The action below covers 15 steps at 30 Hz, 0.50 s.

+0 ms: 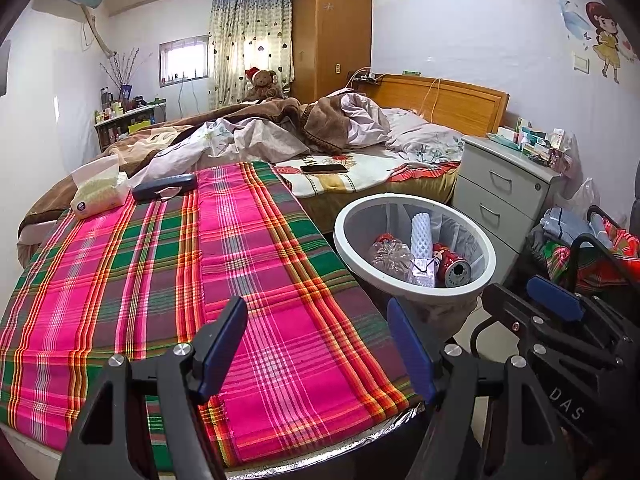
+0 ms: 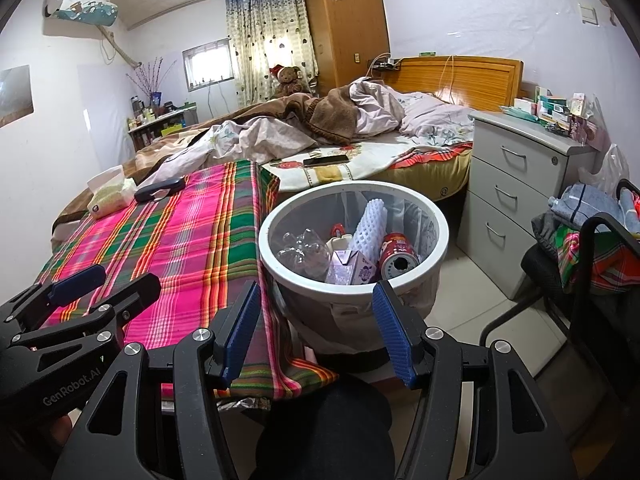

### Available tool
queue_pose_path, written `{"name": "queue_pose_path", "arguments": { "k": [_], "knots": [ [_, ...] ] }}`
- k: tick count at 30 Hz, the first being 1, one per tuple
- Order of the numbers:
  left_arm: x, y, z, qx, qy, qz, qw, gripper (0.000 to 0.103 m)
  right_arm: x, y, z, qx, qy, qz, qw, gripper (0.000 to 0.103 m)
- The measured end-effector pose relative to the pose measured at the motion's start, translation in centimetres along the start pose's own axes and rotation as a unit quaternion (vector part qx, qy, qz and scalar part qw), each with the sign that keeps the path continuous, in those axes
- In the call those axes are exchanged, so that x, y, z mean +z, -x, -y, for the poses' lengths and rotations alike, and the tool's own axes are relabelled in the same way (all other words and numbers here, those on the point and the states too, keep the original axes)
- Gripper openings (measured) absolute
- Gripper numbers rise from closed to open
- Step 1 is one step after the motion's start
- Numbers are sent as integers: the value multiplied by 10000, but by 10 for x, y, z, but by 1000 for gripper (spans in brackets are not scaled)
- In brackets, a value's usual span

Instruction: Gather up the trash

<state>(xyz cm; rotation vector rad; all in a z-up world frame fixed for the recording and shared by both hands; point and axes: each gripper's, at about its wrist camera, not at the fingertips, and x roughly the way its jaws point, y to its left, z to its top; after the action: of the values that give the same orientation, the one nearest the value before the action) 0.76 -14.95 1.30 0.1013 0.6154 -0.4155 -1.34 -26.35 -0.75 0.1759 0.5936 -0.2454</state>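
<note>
A white trash bin (image 1: 352, 220) (image 2: 276, 216) stands on the floor right of the plaid-covered table (image 1: 168, 264) (image 2: 180, 236). It holds a red can (image 1: 452, 266) (image 2: 396, 258), a crushed clear bottle (image 1: 390, 256) (image 2: 300, 252), a white foam net (image 1: 421, 236) (image 2: 370, 224) and a small carton (image 1: 424, 272) (image 2: 350, 268). My left gripper (image 1: 316, 320) is open and empty over the table's near edge. My right gripper (image 2: 316, 304) is open and empty just before the bin. Each gripper shows in the other's view (image 1: 556, 304) (image 2: 76, 286).
A tissue pack (image 1: 100, 192) (image 2: 112, 192) and a dark case (image 1: 164, 187) (image 2: 160, 189) lie at the table's far end. Behind is an unmade bed (image 1: 320, 132) with a phone (image 1: 324, 169). A grey drawer unit (image 1: 496, 196) (image 2: 516, 184) and a chair with clothes (image 2: 592, 248) stand right.
</note>
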Motion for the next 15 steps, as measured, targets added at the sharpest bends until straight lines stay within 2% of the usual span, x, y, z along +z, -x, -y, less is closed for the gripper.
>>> {"name": "queue_pose_path", "arguments": {
  "k": [15],
  "knots": [
    [-1, -1, 1, 17, -17, 12, 10000, 74, 0, 0, 0, 6, 1, -2, 10000, 59]
  ]
}}
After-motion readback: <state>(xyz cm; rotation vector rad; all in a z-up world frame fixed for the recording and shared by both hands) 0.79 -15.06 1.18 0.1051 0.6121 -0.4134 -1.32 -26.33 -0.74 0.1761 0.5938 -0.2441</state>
